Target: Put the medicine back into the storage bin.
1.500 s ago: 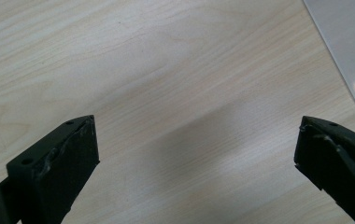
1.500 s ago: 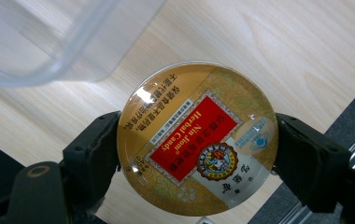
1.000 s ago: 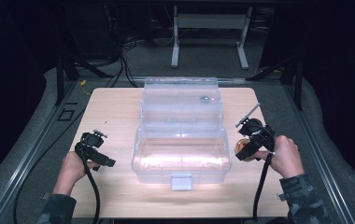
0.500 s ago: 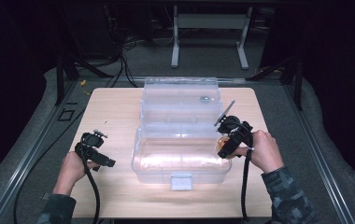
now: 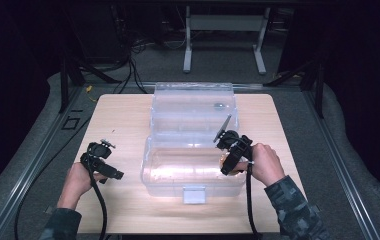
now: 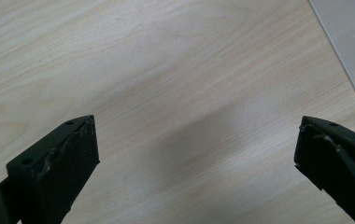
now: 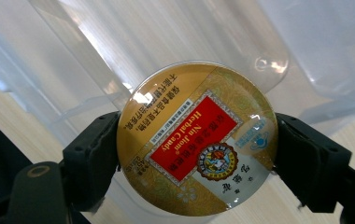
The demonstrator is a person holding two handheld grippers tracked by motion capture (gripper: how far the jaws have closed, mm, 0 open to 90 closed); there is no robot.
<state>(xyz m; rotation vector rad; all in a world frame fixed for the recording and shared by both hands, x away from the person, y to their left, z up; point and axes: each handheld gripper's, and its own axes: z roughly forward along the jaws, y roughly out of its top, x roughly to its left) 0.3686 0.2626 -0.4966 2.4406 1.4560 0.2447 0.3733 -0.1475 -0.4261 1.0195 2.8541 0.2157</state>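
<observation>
Wooden table [image 5: 123, 120], open clear box [image 5: 193, 150], right tongs [image 7: 196, 154] clamping candy tin [image 7: 196, 140], left tongs [image 6: 196, 154] wide, empty

Clear storage box [image 5: 193, 165] sits mid-table [image 5: 118, 115], its open lid [image 5: 193, 102] standing at 12 o'clock behind it. Left gripper [image 5: 109, 170] is at 9 o'clock of the box, over bare tabletop, just beside its wall. Right gripper [image 5: 226, 159] is at the box's 3 o'clock rim, candy tin [image 7: 196, 137] between its jaws above the box.
</observation>
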